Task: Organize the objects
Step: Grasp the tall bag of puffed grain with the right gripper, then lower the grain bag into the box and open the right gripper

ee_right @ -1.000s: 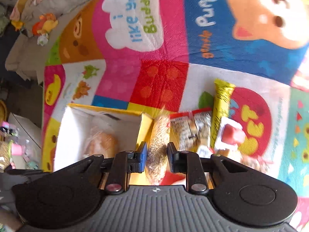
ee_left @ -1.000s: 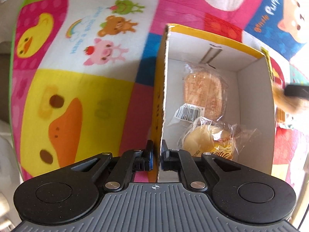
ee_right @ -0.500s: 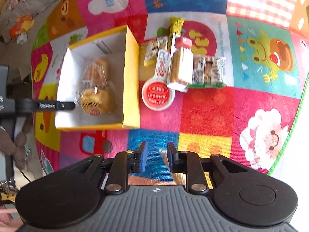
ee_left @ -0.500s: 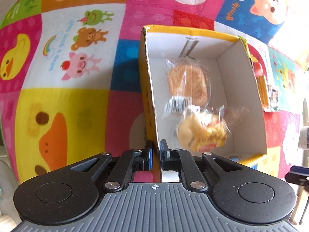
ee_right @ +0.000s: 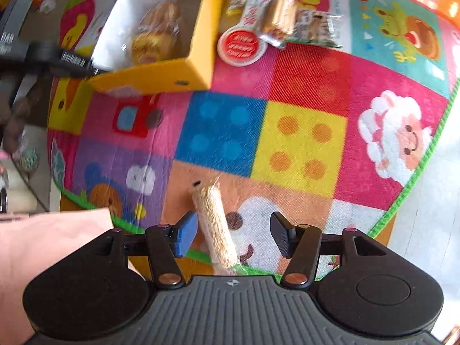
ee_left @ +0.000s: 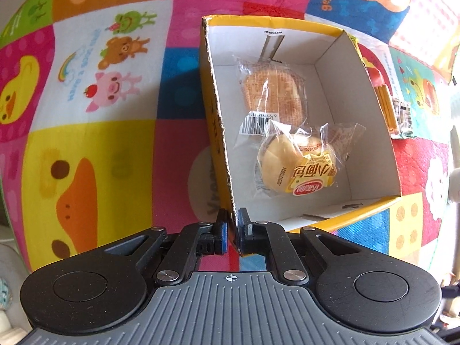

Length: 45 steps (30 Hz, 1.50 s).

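Both tongs point down: the left gripper (ee_left: 232,231) pinches the thin wall of the yellow cardboard box (ee_left: 218,132), and the right gripper (ee_right: 233,237) is opening with the long see-through bag of crumbly bits (ee_right: 214,227) loose between its jaws. Inside the box lie a round bun in shiny wrap (ee_left: 299,169) and a flat brown cake in crinkly plastic (ee_left: 273,95). Everything sits on the soft patchwork animal mat (ee_right: 299,141).

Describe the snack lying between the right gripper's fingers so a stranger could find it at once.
Start at the colourful patchwork play mat, then go to its near edge, well away from the yellow box. Between the opening jaws of the right gripper lies a long grainy snack bar in clear wrap, untouched by either pad. It lies alone, unlike the snack pile beside the box.
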Each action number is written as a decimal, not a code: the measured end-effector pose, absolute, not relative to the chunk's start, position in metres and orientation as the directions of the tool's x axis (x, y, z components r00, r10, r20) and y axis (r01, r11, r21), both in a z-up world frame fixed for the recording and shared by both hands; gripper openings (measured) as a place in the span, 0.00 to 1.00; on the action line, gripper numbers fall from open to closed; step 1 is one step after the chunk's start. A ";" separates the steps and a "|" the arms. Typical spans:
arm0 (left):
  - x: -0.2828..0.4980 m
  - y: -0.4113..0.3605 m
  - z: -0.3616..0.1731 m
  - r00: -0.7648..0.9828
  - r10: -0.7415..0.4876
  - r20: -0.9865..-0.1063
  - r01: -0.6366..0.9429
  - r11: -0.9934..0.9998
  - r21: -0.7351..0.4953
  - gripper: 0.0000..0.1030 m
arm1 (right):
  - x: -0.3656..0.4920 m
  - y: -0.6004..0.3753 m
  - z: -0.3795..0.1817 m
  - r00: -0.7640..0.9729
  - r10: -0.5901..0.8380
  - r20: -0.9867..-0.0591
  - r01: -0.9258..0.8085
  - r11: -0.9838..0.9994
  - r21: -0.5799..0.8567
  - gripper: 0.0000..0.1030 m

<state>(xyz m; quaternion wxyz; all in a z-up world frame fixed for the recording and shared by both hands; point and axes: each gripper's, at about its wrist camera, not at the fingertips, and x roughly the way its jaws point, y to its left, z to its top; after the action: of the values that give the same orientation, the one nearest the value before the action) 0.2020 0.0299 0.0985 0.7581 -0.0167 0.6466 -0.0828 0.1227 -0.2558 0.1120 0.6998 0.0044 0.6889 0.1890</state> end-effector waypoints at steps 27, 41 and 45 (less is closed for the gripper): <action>0.210 0.030 0.105 0.209 -0.169 -0.963 0.215 0.969 -0.123 0.10 | 0.143 -0.248 0.236 0.160 0.328 -0.931 -0.073 0.945 0.320 0.27; 0.210 0.038 0.104 0.212 -0.204 -0.956 0.260 0.954 -0.146 0.10 | 0.162 -0.225 0.351 0.384 0.354 -0.853 0.030 0.918 0.395 0.27; 0.210 0.044 0.102 0.213 -0.231 -0.949 0.243 0.954 -0.177 0.11 | 0.173 -0.208 0.359 0.386 0.375 -0.843 0.014 0.911 0.412 0.27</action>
<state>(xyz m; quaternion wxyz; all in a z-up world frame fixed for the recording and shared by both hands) 0.2096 0.0439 0.1017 0.7788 0.0049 0.6086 -0.1520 0.1733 -0.2080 0.3594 0.8130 0.1791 0.5429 0.1109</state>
